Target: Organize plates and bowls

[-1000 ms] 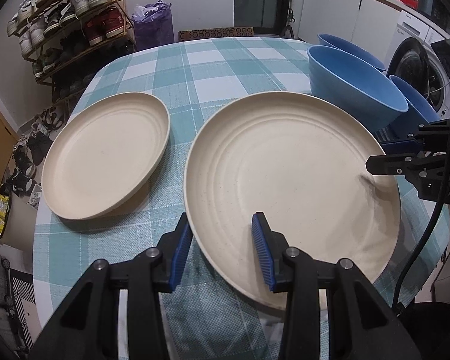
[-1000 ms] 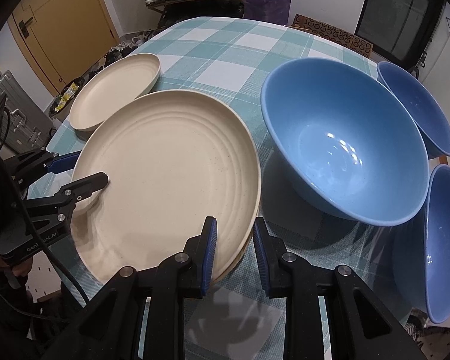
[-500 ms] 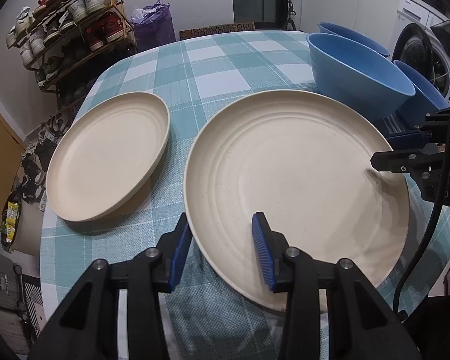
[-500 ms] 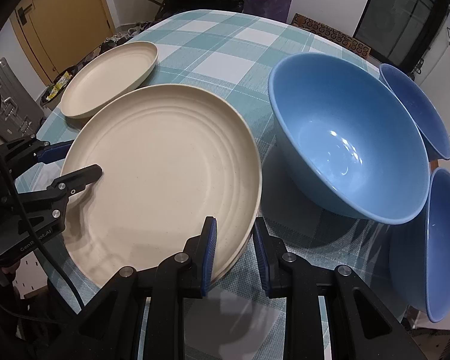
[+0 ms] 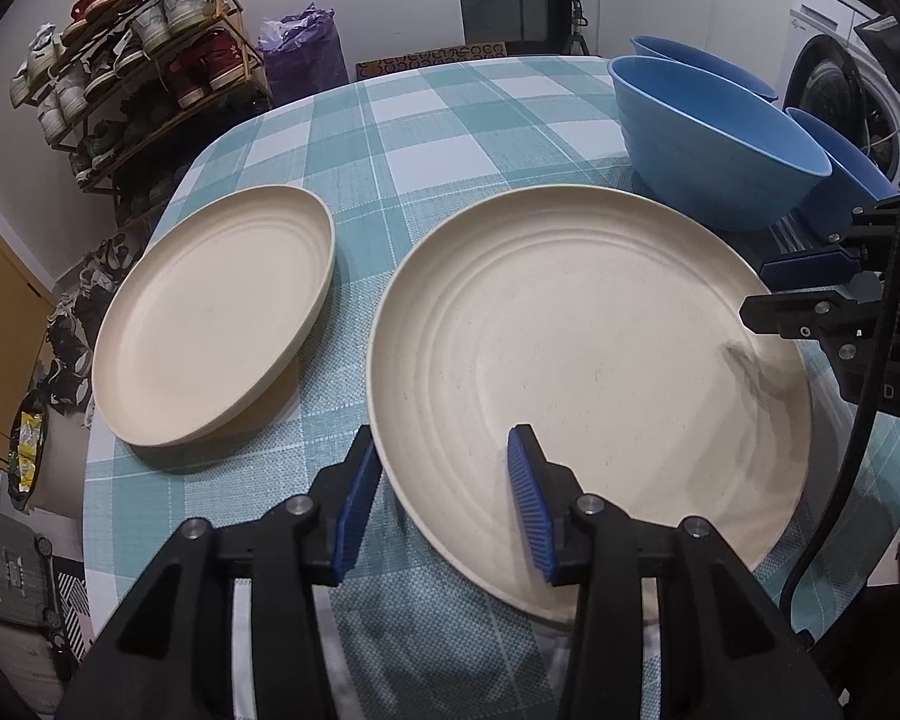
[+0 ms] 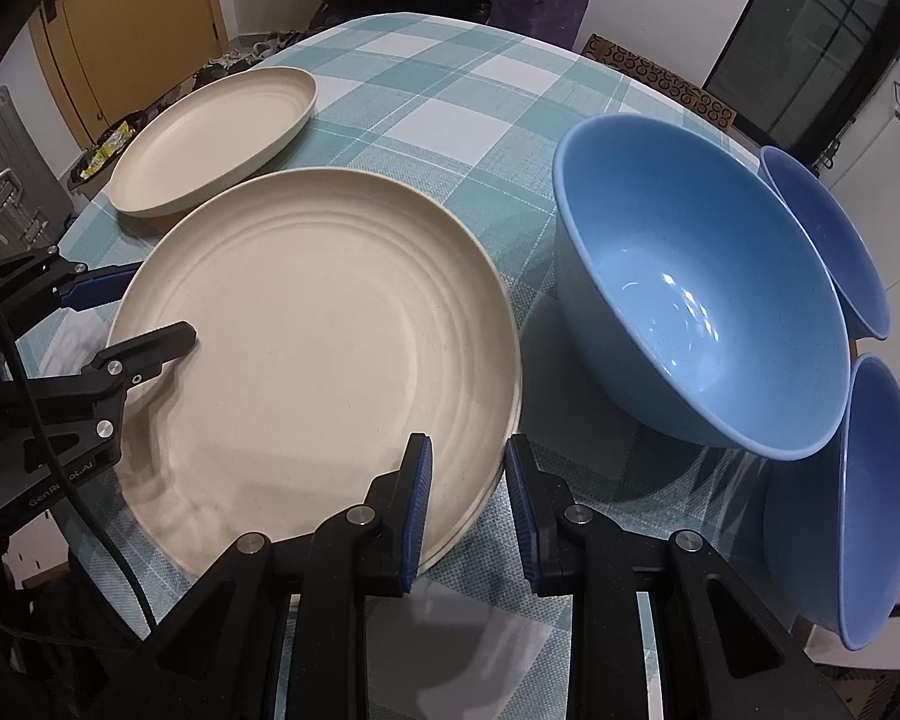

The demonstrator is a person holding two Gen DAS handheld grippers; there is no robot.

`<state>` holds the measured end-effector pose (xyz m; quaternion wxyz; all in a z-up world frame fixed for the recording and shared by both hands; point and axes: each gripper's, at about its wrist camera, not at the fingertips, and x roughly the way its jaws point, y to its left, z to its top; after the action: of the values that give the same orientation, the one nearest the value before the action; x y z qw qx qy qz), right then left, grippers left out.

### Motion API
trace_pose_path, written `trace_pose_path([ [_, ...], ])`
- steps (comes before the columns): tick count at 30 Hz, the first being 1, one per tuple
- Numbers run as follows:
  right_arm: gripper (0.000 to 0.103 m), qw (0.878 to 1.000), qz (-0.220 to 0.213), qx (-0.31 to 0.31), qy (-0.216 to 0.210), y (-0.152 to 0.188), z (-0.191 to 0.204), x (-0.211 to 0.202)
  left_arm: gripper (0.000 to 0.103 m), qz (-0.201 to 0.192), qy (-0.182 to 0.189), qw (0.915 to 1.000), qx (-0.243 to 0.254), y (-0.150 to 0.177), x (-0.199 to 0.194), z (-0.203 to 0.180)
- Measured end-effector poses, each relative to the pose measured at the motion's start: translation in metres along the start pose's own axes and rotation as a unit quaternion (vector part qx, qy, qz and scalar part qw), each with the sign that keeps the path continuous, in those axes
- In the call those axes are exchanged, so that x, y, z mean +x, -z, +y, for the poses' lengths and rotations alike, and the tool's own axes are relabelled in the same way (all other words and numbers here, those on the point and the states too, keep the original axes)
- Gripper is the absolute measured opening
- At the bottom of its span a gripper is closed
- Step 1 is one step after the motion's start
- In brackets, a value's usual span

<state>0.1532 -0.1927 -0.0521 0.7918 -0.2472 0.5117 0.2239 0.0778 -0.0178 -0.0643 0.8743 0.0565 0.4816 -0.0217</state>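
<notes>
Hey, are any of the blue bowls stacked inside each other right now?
No. The three blue bowls sit side by side on the table, each empty.

Matt speckled plate [image 6: 330, 330], glossy blue bowl [image 6: 690, 312], woven checked tablecloth [image 5: 438, 138].

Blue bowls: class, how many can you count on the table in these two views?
3. A large bowl sits right of the held plate; a second bowl lies behind it; a third bowl leans at the table's near right edge. None seems hidden.
</notes>
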Motion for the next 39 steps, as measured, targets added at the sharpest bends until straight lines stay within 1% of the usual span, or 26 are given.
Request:
trace_pose_path([
  [2, 0.025, 1.0, -0.001, -0.001, 0.003, 0.001, 0.001, 0.0, 0.044, -0.001, 0.002, 1.0, 0.0, 0.001, 0.0, 0.0],
  [8, 0.026, 1.0, -0.003, 0.005, -0.003, 0.002, -0.001, 0.0, 0.045, -0.001, 0.013, 0.9999, -0.004, 0.002, -0.001, 0.002],
  [10, 0.027, 1.0, -0.005, 0.005, -0.008, 0.003, -0.002, 0.0, 0.045, -0.002, 0.02, 0.9998, -0.01, 0.003, -0.002, 0.005],
  [11, 0.028, 1.0, -0.007, 0.006, -0.012, 0.003, -0.003, -0.001, 0.046, -0.001, 0.021, 0.9997, -0.012, 0.003, -0.002, 0.006],
  [12, 0.03, 1.0, -0.008, 0.007, -0.016, 0.003, -0.003, -0.001, 0.05, -0.001, 0.023, 0.9996, -0.017, 0.004, -0.002, 0.008],
  [14, 0.035, 1.0, -0.013, 0.008, -0.023, 0.004, -0.004, -0.003, 0.053, -0.006, 0.029, 0.9993, -0.024, 0.004, -0.003, 0.012],
  [16, 0.044, 0.999, -0.022, 0.009, -0.029, 0.004, -0.004, -0.007, 0.057, -0.012, 0.04, 0.9986, -0.032, 0.005, -0.005, 0.016],
  [17, 0.047, 0.999, -0.027, 0.008, -0.034, 0.005, -0.003, -0.009, 0.062, -0.015, 0.045, 0.9982, -0.036, 0.006, -0.007, 0.018],
  [20, 0.059, 0.998, -0.036, 0.003, -0.047, 0.006, 0.0, -0.013, 0.064, -0.028, 0.06, 0.9969, -0.043, 0.009, -0.014, 0.025],
  [21, 0.067, 0.998, -0.037, 0.002, -0.05, 0.006, 0.001, -0.014, 0.066, -0.033, 0.063, 0.9965, -0.044, 0.01, -0.017, 0.027],
  [22, 0.072, 0.998, -0.041, 0.002, -0.055, 0.007, 0.002, -0.016, 0.068, -0.039, 0.065, 0.9961, -0.045, 0.011, -0.02, 0.029],
  [24, 0.076, 0.997, -0.049, 0.002, -0.063, 0.008, 0.005, -0.019, 0.083, -0.051, 0.065, 0.9954, -0.05, 0.013, -0.026, 0.034],
  [26, 0.081, 0.997, -0.055, 0.005, -0.061, 0.007, 0.005, -0.022, 0.086, -0.058, 0.062, 0.9949, -0.055, 0.014, -0.031, 0.038],
  [28, 0.09, 0.996, -0.068, 0.009, -0.063, 0.007, 0.006, -0.027, 0.09, -0.062, 0.061, 0.9947, -0.055, 0.015, -0.034, 0.042],
  [31, 0.097, 0.994, -0.084, 0.018, -0.066, 0.008, 0.004, -0.033, 0.092, -0.068, 0.063, 0.9937, -0.062, 0.017, -0.038, 0.049],
  [32, 0.098, 0.994, -0.089, 0.021, -0.068, 0.008, 0.003, -0.035, 0.092, -0.068, 0.064, 0.9935, -0.066, 0.017, -0.038, 0.051],
  [34, 0.099, 0.993, -0.096, 0.025, -0.07, 0.008, 0.001, -0.038, 0.103, -0.068, 0.058, 0.9935, -0.071, 0.017, -0.038, 0.054],
  [36, 0.102, 0.992, -0.103, 0.027, -0.067, 0.008, 0.0, -0.041, 0.103, -0.085, 0.044, 0.9921, -0.081, 0.018, -0.041, 0.058],
  [39, 0.102, 0.991, -0.114, 0.031, -0.067, 0.009, -0.002, -0.045, 0.103, -0.095, 0.041, 0.9902, -0.094, 0.018, -0.045, 0.065],
])
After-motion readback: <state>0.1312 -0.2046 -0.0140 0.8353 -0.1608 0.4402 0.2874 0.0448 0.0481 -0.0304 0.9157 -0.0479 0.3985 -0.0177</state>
